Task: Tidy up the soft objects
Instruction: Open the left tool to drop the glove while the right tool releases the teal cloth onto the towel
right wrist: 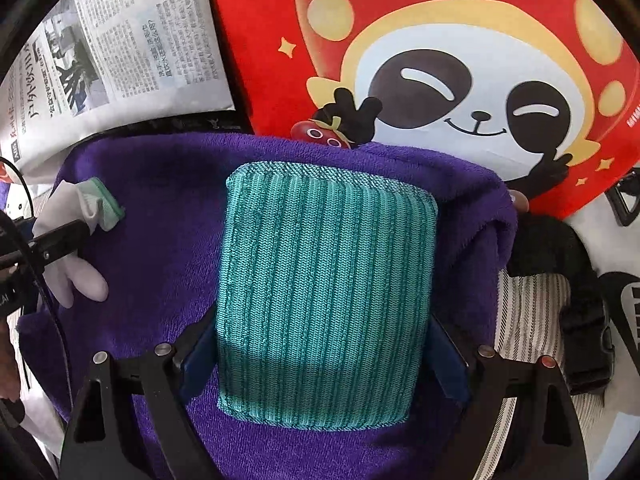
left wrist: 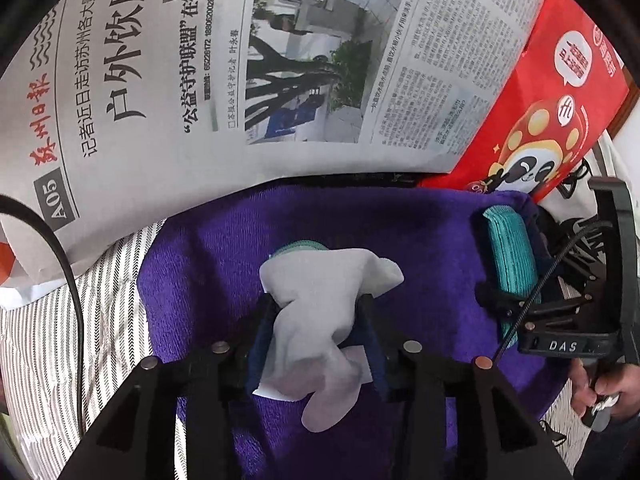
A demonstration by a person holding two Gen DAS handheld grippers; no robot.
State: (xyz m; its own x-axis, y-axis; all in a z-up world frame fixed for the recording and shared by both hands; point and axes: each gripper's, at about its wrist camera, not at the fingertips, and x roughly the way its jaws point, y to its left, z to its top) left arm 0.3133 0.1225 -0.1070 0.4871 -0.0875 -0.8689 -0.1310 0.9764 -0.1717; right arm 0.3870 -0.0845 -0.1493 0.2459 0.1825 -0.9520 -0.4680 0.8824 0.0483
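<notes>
Between the left gripper (left wrist: 316, 320) fingers lies a white glove (left wrist: 316, 332) on the purple towel (left wrist: 200, 264), jaws partly apart. On the same towel, the right gripper (right wrist: 324, 344) stands wide around a teal pad (right wrist: 324, 292); its grip I cannot tell.

Landmark: the newspaper (left wrist: 240, 80), a spread sheet with Chinese print, a street photo and a grey page tag.
Red bag (right wrist: 460, 60): just right of the newspaper, partly under its edge; shows a cartoon panda in a spotted mushroom cap.
Striped cloth (left wrist: 44, 320): below the newspaper, grey and white stripes, lying flat.
Black cable (left wrist: 74, 280): runs across the newspaper's lower left corner and down over the striped cloth.
Black strap with buckle (right wrist: 588, 328): well right of the newspaper, below the red bag.
</notes>
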